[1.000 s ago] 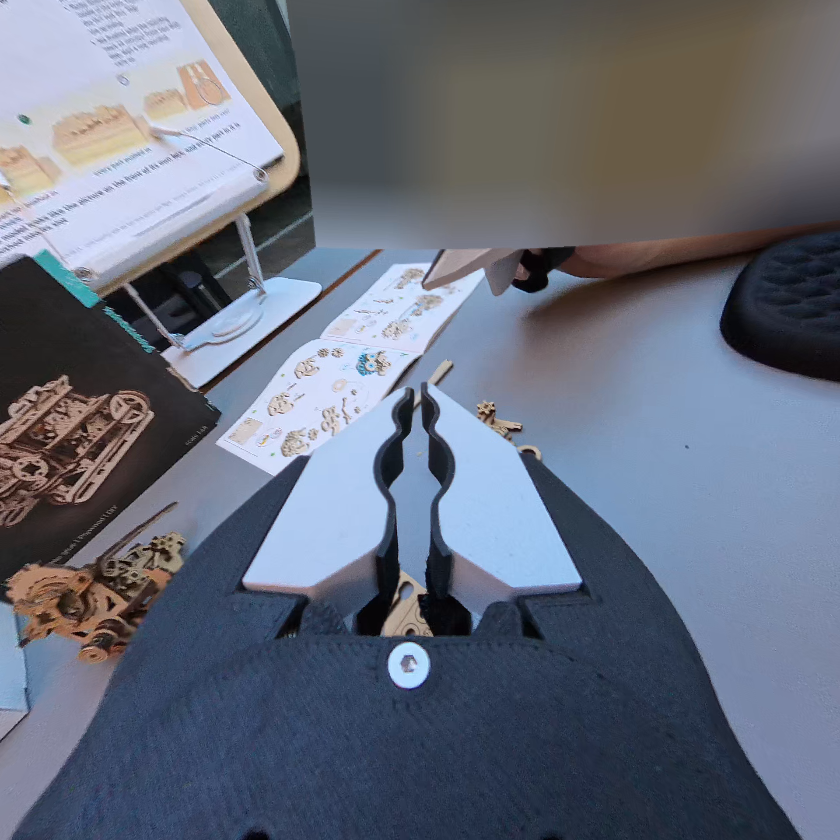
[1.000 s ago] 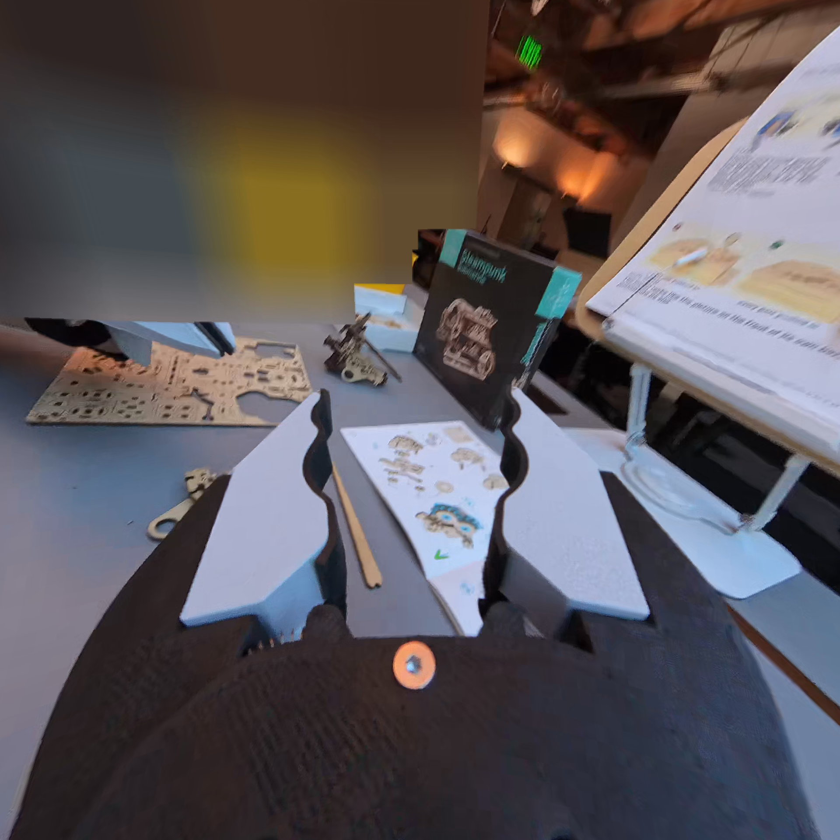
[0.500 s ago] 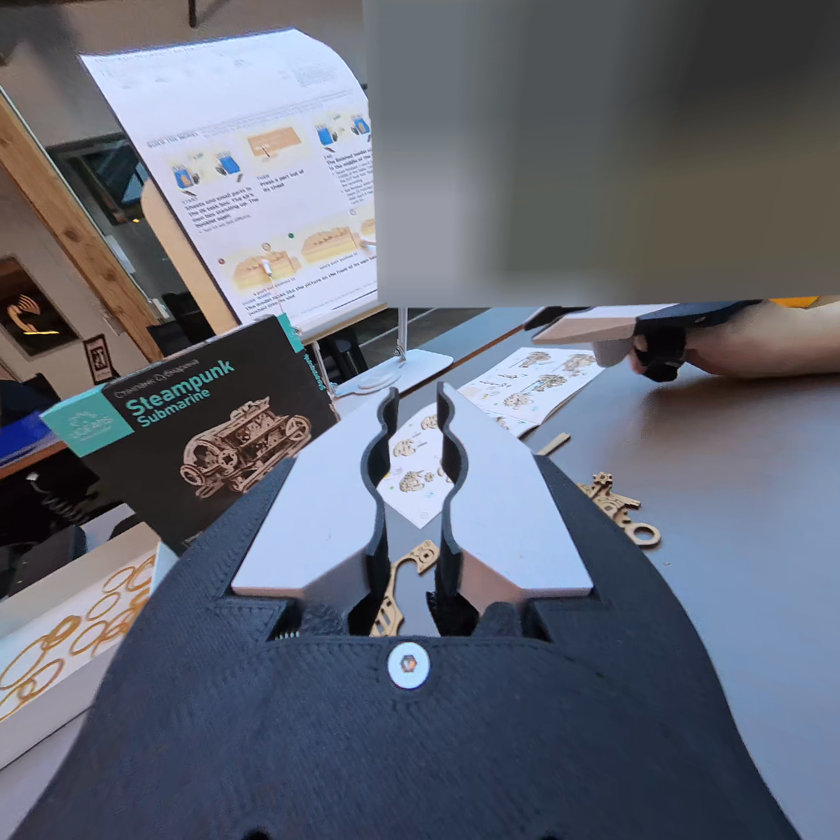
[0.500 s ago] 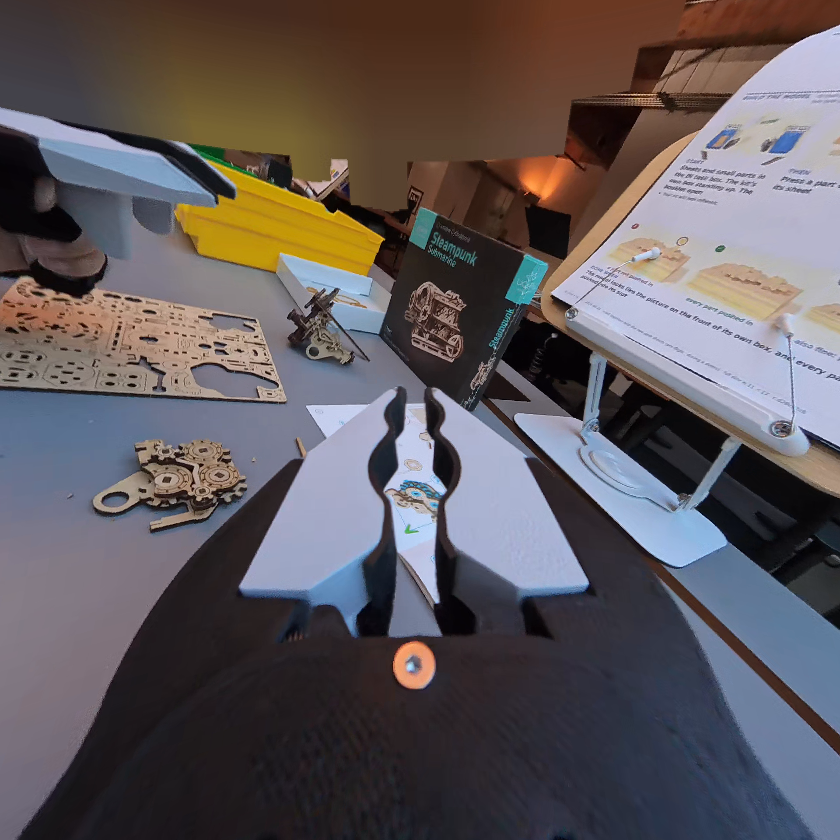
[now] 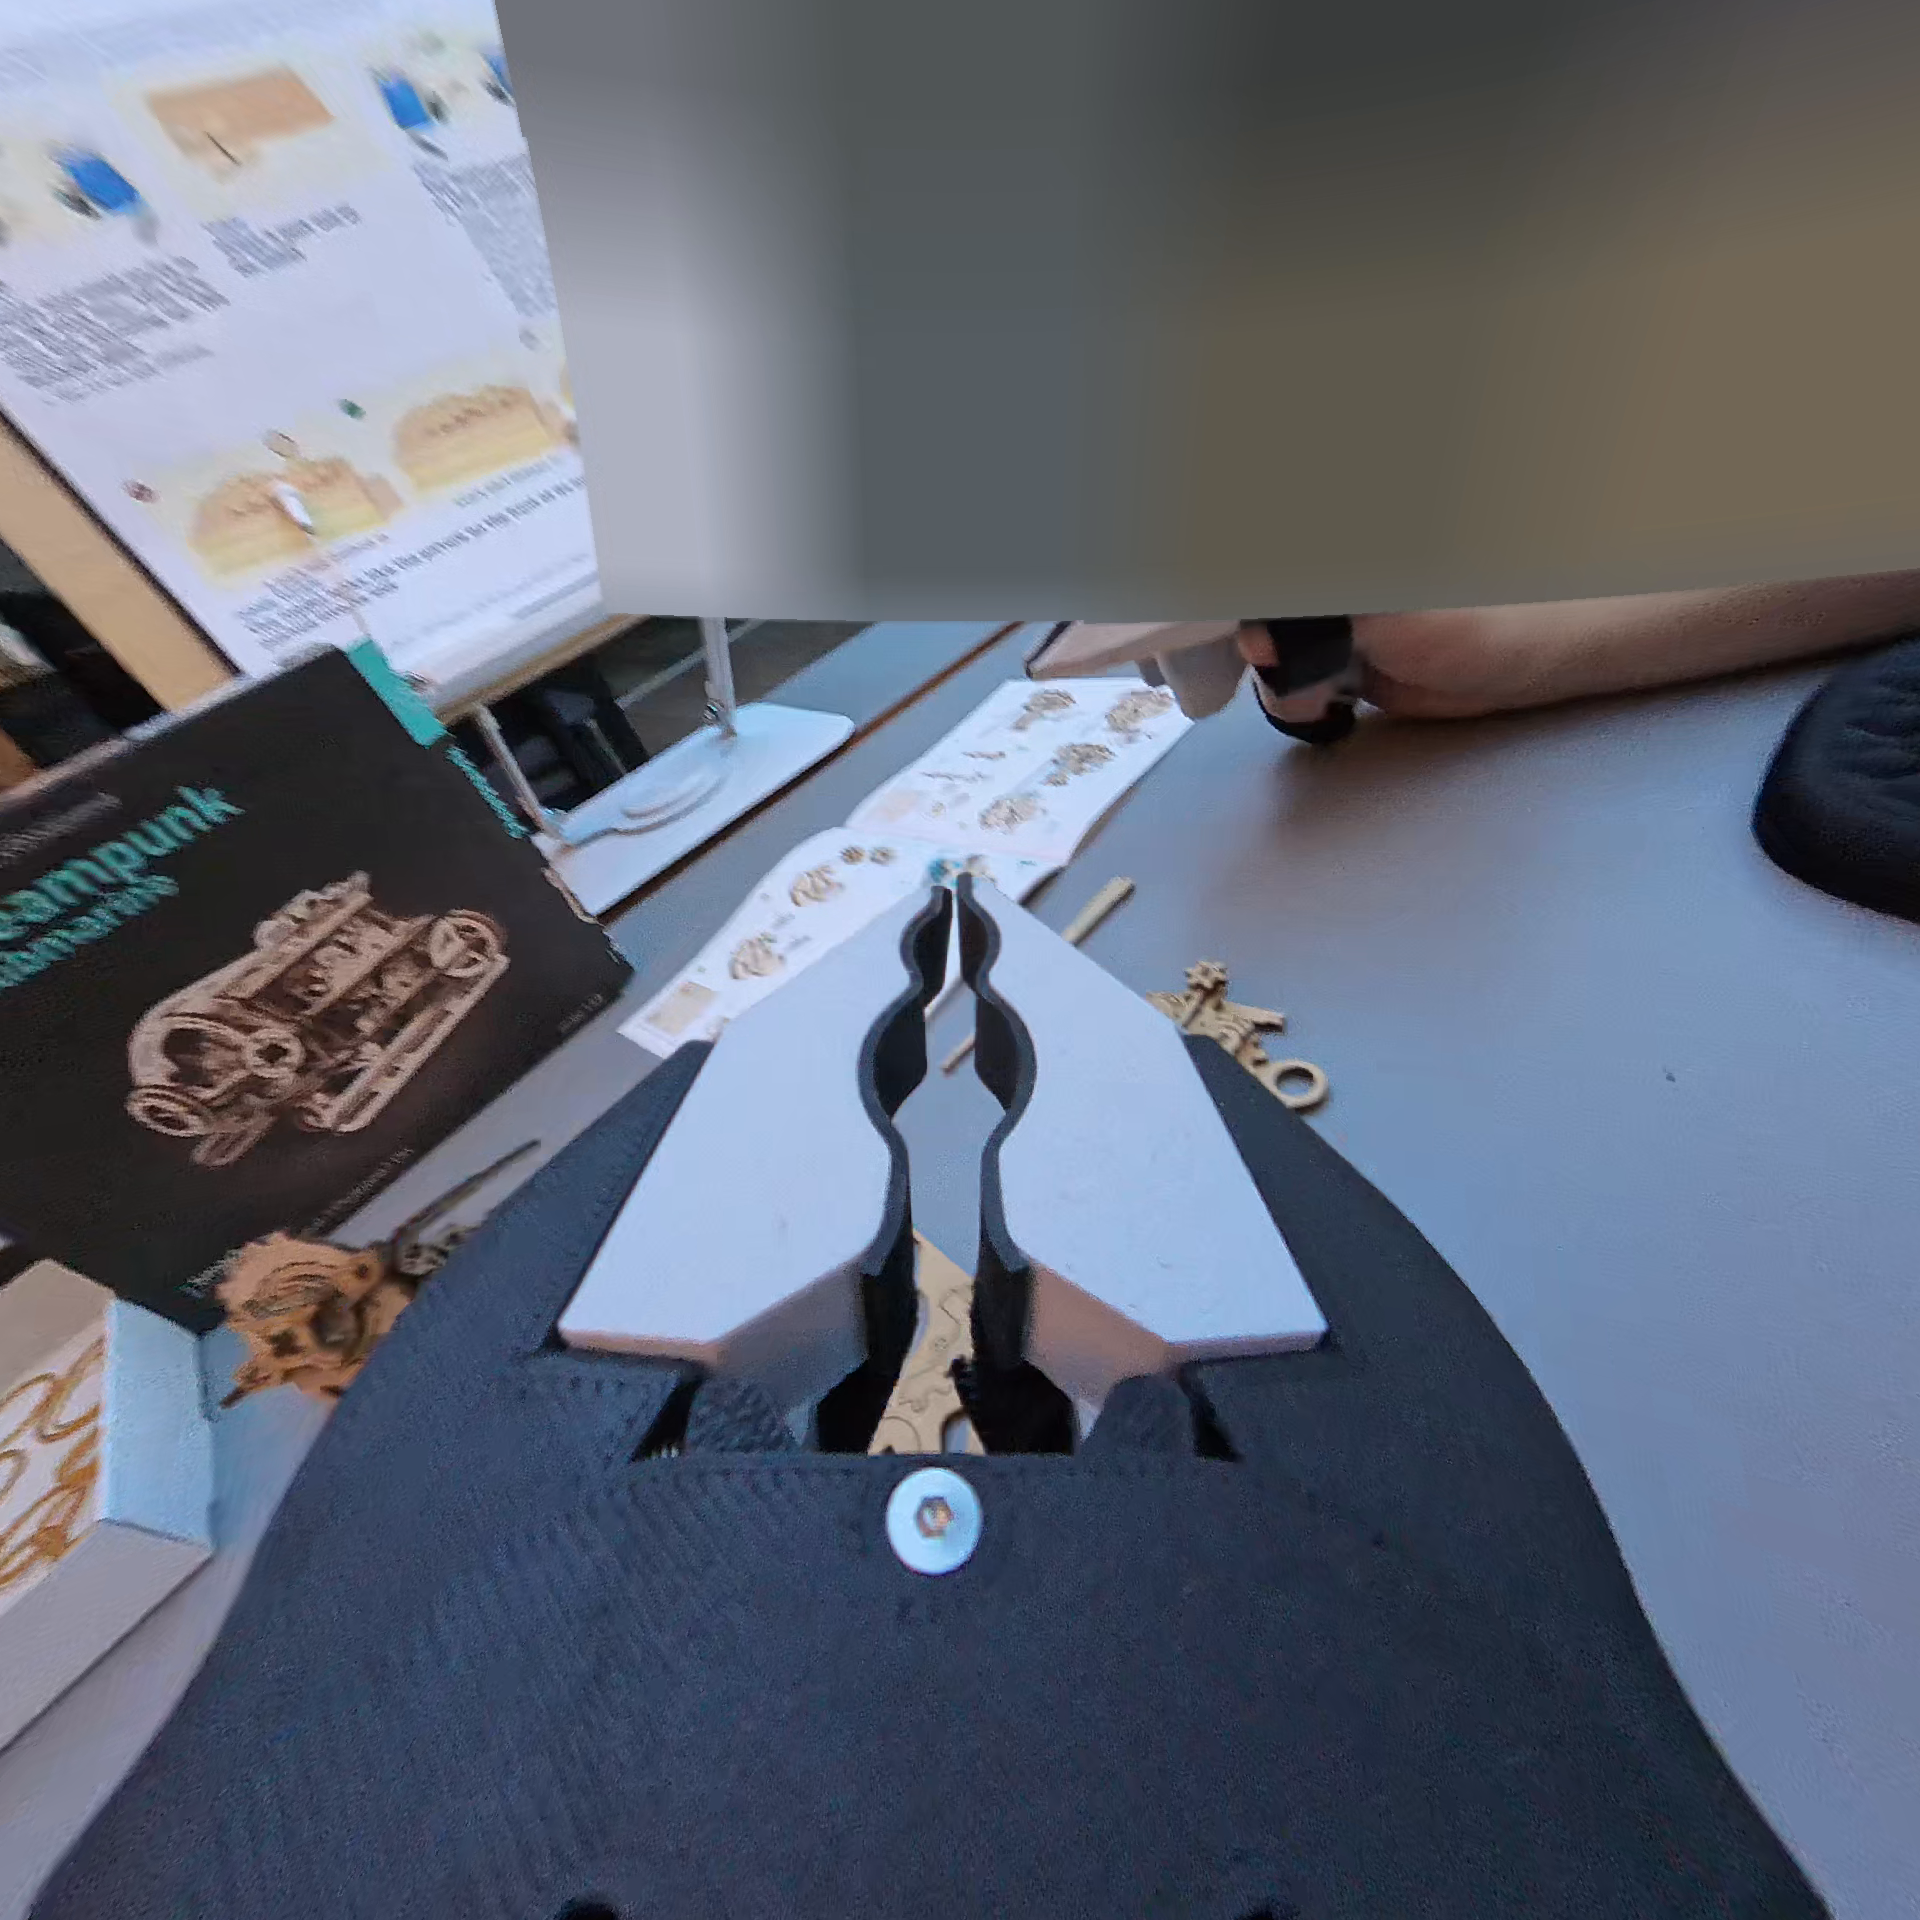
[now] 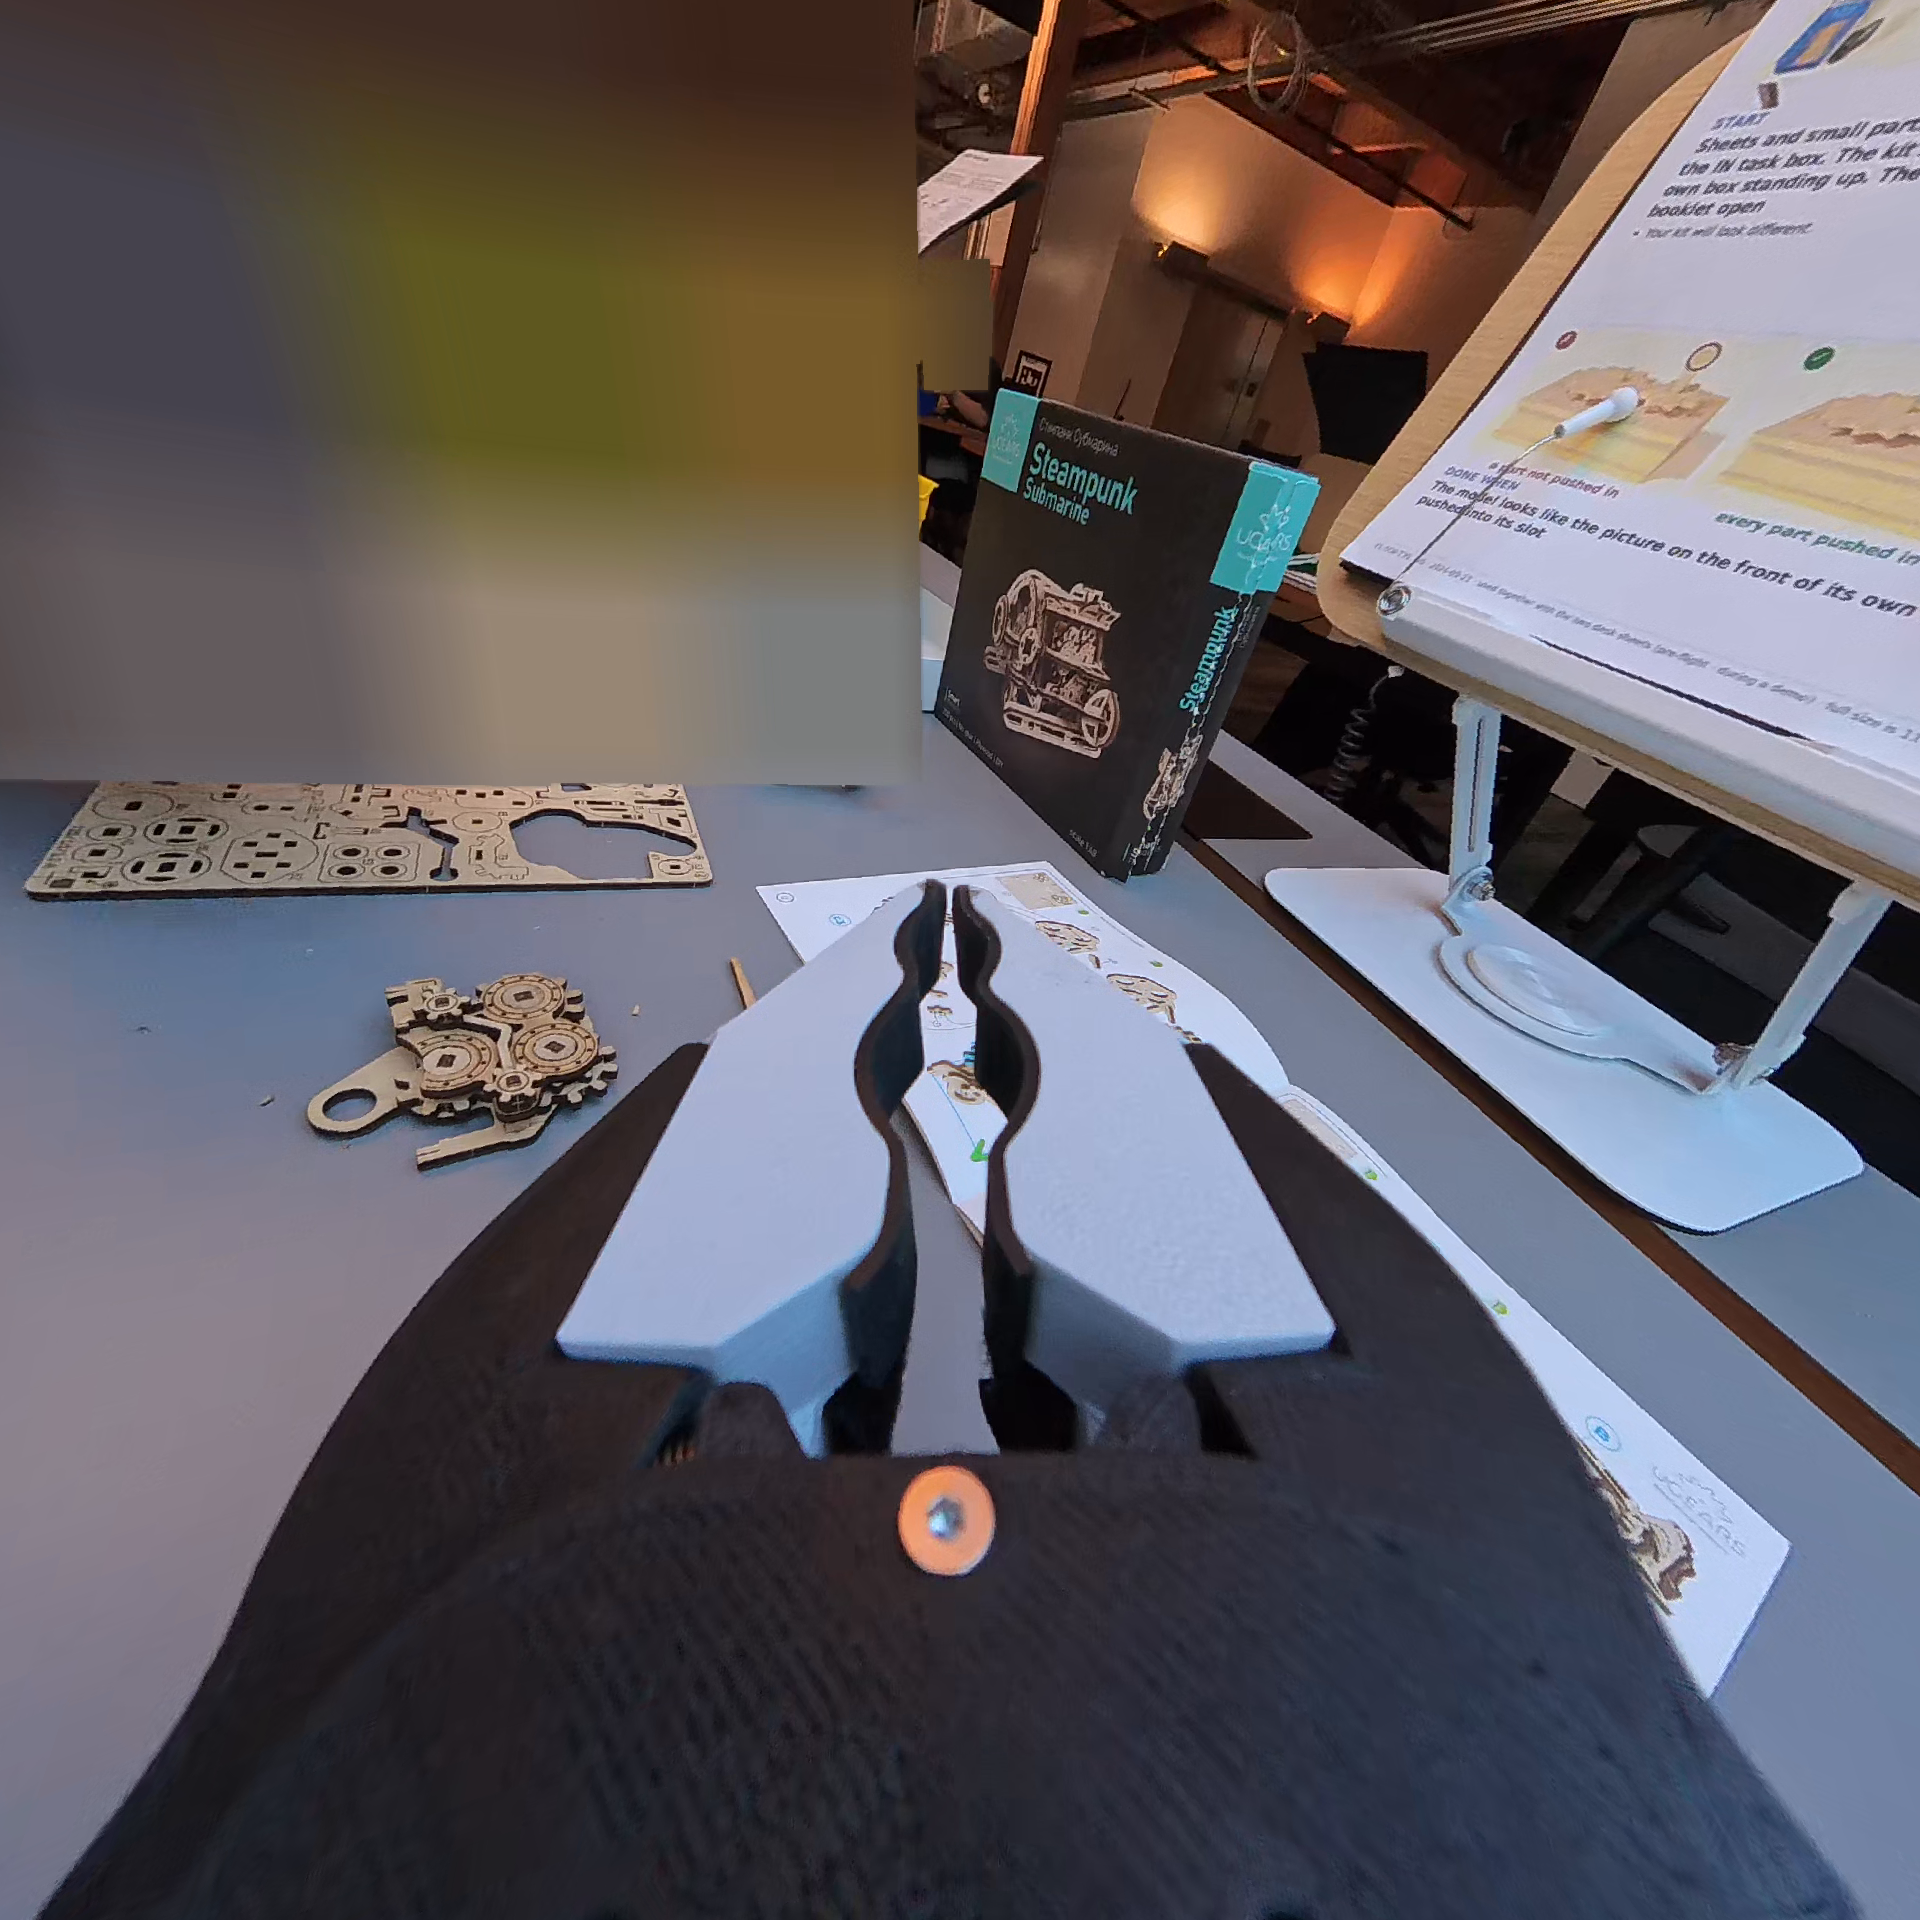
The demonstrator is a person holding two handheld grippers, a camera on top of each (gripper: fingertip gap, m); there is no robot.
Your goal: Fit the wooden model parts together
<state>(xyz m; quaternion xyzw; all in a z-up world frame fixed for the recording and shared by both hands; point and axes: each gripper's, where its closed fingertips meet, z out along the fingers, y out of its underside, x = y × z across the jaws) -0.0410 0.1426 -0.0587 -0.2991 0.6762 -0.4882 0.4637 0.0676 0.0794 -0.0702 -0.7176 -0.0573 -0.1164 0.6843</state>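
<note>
- Left gripper (image 5: 954,896): tips nearly touching, pinched on a flat wooden part (image 5: 928,1371) that shows only low between the jaws near the pivot. Most of it is hidden, so I can't tell its shape or how square it sits.
- Right gripper (image 6: 948,896): narrow too, tips almost together, nothing between them – I see only table and the open instruction booklet (image 6: 1132,997) through the gap.
- The mating piece, I judge, is the gear sub-assembly (image 6: 473,1055), lying flat on the grey table (image 6: 208,1299) just left of the right gripper. The punched part sheet (image 6: 364,840) lies farther back; a thin wooden stick (image 6: 742,981) sits between the assembly and the booklet.
- Another partly built cluster (image 5: 312,1304) sits in front of the black kit box (image 5: 260,987), by a white tray (image 5: 94,1455).
- Step in hand, as I read it: bring the held part over to the gear assembly.
- To do it well:
  - open the right jaws and pin the assembly by its ringed tab so it can't slide;
  - line tab to slot before pressing – thin ply should snap if forced at an angle;
  - the grip looks deep and small, so expect the part to pivot; push straight along the fingers.
</note>
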